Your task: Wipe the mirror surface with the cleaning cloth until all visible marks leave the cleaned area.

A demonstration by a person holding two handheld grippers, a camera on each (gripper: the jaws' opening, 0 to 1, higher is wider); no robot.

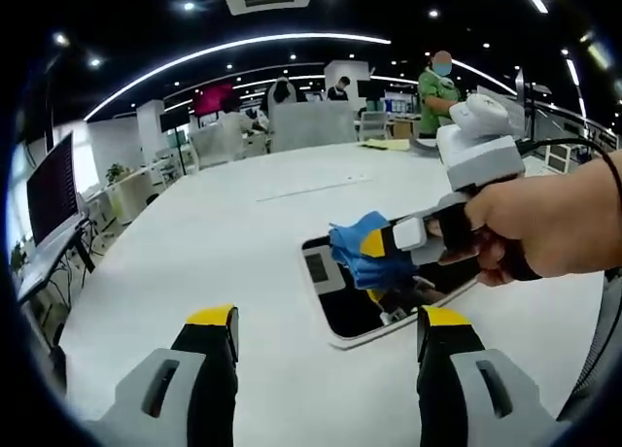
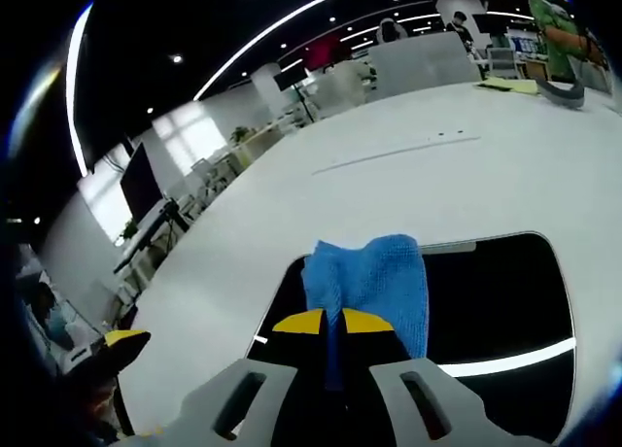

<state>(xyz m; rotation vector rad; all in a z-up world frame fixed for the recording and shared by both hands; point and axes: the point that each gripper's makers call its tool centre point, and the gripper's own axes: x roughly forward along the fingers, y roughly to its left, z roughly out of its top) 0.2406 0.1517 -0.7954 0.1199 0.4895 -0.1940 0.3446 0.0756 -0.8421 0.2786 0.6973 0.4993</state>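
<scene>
A rectangular mirror with a white frame lies flat on the white table. A blue cleaning cloth rests on its dark glass. My right gripper is shut on the cloth's near edge, pressing it onto the mirror; in the left gripper view the right gripper comes in from the right, held by a hand. My left gripper stands open just before the mirror's near edge, nothing between its yellow-tipped fingers.
Papers and a dark curved object lie at the table's far end, where a person in green stands. Monitors and desks line the left side. Chairs stand behind the table.
</scene>
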